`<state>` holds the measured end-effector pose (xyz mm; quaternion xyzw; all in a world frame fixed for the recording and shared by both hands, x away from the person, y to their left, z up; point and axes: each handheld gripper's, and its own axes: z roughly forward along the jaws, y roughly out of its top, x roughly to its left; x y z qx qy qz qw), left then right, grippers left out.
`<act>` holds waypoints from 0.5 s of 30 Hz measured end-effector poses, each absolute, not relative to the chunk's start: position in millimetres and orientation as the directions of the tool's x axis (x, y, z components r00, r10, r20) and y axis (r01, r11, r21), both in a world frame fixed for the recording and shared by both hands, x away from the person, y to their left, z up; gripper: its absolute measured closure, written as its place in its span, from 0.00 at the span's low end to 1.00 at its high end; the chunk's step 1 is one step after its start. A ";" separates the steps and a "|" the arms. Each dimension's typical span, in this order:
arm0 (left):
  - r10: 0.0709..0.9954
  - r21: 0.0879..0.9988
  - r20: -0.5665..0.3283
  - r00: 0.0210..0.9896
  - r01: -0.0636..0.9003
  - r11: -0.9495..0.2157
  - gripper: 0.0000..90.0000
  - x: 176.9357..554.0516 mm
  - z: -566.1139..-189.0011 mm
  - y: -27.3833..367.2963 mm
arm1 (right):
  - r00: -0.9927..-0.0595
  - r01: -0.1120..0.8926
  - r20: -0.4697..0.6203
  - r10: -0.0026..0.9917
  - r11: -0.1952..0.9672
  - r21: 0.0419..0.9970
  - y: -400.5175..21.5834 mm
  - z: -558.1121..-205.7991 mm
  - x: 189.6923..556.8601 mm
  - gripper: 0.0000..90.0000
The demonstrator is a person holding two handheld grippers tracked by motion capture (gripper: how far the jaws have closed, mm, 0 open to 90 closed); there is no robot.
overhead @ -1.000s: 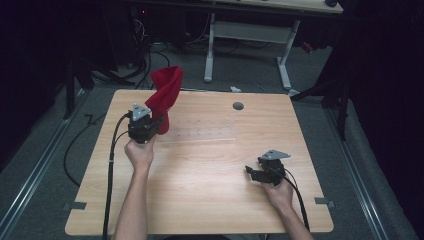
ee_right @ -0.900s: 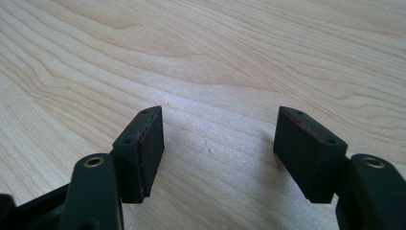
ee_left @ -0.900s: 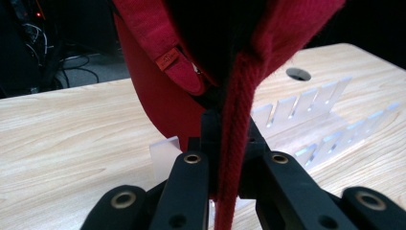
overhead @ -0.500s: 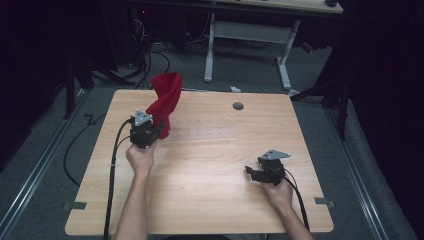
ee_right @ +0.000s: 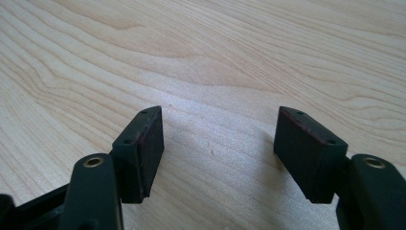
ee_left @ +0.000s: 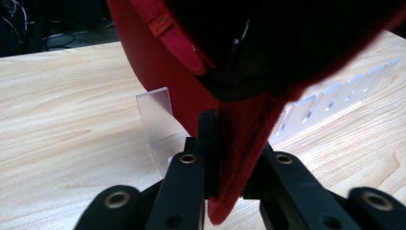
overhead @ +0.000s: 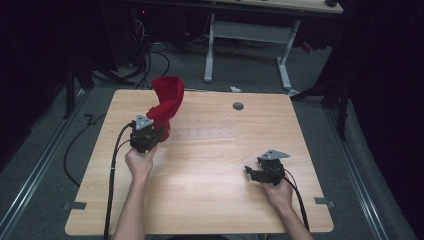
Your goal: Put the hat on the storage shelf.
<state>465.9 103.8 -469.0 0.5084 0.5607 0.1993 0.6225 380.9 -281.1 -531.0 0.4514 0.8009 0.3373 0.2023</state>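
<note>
Grey carpet floor (overhead: 40, 165); white-legged desk (overhead: 250, 35) behind; dark surroundings.

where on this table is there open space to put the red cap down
Most of the wooden table is bare: the wide stretch between the left hand-held gripper and the right hand-held gripper, and the far right corner past the round grommet. It is crowded at the far left, where the red cap hangs over a clear slotted rack.
</note>
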 end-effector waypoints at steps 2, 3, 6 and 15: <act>0.822 0.859 -0.489 0.291 0.322 0.397 0.86 464.6 -468.2 105.2 | -0.510 0.587 -0.020 0.860 0.365 0.723 -281.1 -531.0 380.9 0.39; 0.822 0.858 -0.490 0.288 0.323 0.399 0.83 463.9 -467.3 106.0 | -0.510 0.587 -0.019 0.860 0.365 0.723 -281.1 -531.0 380.9 0.39; 0.828 0.861 -0.484 0.284 0.324 0.392 0.72 462.5 -466.2 107.2 | -0.511 0.587 -0.019 0.860 0.365 0.723 -281.1 -531.0 380.9 0.39; 0.828 0.857 -0.488 0.274 0.331 0.395 0.48 458.6 -463.5 106.9 | -0.512 0.587 -0.019 0.859 0.366 0.722 -280.9 -531.0 380.8 0.39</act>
